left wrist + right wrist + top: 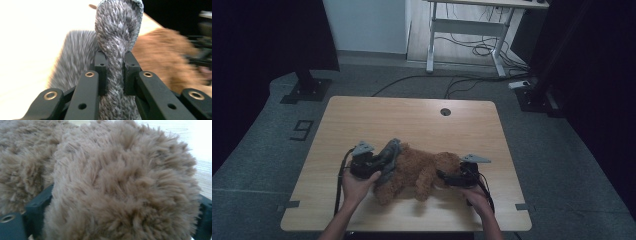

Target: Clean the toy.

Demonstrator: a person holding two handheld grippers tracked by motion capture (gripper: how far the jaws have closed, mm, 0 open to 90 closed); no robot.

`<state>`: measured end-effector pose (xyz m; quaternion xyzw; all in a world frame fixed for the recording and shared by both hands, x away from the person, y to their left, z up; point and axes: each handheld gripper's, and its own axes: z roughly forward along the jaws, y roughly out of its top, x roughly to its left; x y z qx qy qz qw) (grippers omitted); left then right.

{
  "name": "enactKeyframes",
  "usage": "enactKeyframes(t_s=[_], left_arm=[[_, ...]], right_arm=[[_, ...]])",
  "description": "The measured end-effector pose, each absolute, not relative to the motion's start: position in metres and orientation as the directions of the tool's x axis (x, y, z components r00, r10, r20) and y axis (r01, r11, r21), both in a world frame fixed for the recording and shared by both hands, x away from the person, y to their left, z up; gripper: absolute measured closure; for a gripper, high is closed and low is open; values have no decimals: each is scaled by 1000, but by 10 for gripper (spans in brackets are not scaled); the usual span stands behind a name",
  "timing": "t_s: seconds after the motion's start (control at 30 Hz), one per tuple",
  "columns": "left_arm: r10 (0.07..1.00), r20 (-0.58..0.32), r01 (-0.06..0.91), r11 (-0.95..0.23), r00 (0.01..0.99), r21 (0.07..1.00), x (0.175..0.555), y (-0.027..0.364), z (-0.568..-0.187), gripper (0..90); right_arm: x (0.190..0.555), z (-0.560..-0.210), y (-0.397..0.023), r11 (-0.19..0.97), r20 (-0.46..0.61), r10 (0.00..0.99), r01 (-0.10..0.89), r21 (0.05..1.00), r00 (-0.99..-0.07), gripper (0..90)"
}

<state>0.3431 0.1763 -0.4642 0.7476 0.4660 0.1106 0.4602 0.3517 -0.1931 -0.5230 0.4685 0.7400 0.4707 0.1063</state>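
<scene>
Lying on its side at the near middle of the wooden tabletop: brown plush teddy bear, legs pointing toward the near edge. Wearing a grey fuzzy knit garment bunched at its left end. Pinching a fold of that grey knit in the left claw, jaws nearly together with the fabric squeezed flat between the pads, seen close up in the left gripper view. Showing brown fur just behind the grey fold there. Straddling a rounded furry part of the bear at its right end with the right claw, jaws standing wide on either side of the fur in the right gripper view; pads pressing or not: cannot tell, fur hiding the contact. Gripping each tool from the near edge: left hand, right hand.
</scene>
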Motion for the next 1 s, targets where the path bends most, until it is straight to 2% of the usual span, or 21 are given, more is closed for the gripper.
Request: enactKeyframes(t_s=[0.2, 0.33, 0.43, 0.7, 0.87, 1.0], left_arm=[[765, -376, 693, -124, 522, 710, 352, 169, -502, 772], [749, -417, 691, -76, 515, 719, 356, 159, -500, 778], [750, -419, 680, -56, 512, 731, 361, 157, -495, 783], [747, -431, 639, 11, 506, 769, 382, 165, -480, 785], [745, -450, 662, 16, 492, 749, 387, 168, -491, 784], [739, -442, 631, 29, 509, 775, 375, 179, -479, 779]], right_arm=[[343, -522, -191, 130, 252, 776, 539, 832, -578, 295], [337, -522, -190, 130, 221, 766, 482, 866, -603, 402], [334, -520, -188, 123, 206, 761, 449, 885, -615, 446], [339, -508, -176, 98, 70, 789, 237, 966, -611, 439], [354, -522, -173, 143, 43, 807, 266, 953, -589, 402], [350, -531, -182, 143, 61, 791, 282, 949, -608, 367]])
